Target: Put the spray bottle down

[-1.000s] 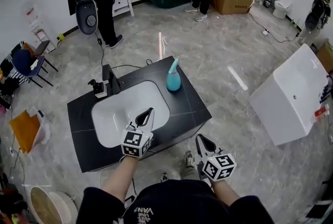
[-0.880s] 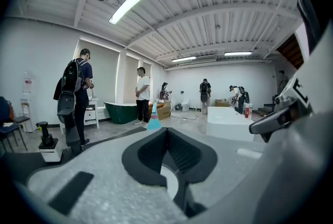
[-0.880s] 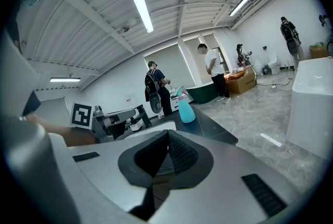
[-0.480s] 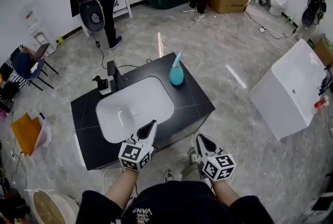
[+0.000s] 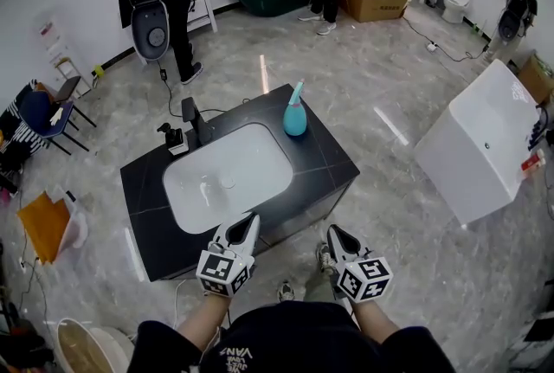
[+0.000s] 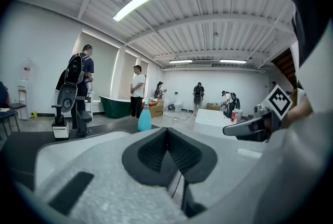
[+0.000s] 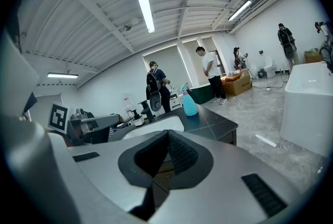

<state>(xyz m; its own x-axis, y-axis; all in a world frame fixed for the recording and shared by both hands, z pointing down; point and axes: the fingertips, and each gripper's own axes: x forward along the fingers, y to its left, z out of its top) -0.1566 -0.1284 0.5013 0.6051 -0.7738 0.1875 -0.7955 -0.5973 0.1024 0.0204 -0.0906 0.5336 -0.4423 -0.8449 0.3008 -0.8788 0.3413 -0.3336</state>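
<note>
So we've got the spray bottle (image 5: 294,116) upright on the bench (image 5: 333,165), just beside the sink (image 5: 225,176); left gripper (image 5: 249,224) & right gripper (image 5: 332,234) well apart from it, jaws both closed w/ nothing btwn

A glossy turquoise plastic spray bottle (image 5: 294,118), a matt black stone-look counter (image 5: 325,162) holding a smooth, shiny white basin (image 5: 255,162), a polished grey marble-look floor (image 5: 389,68) mirroring the ceiling lights, and a dull brown cardboard box (image 5: 372,1).
</note>
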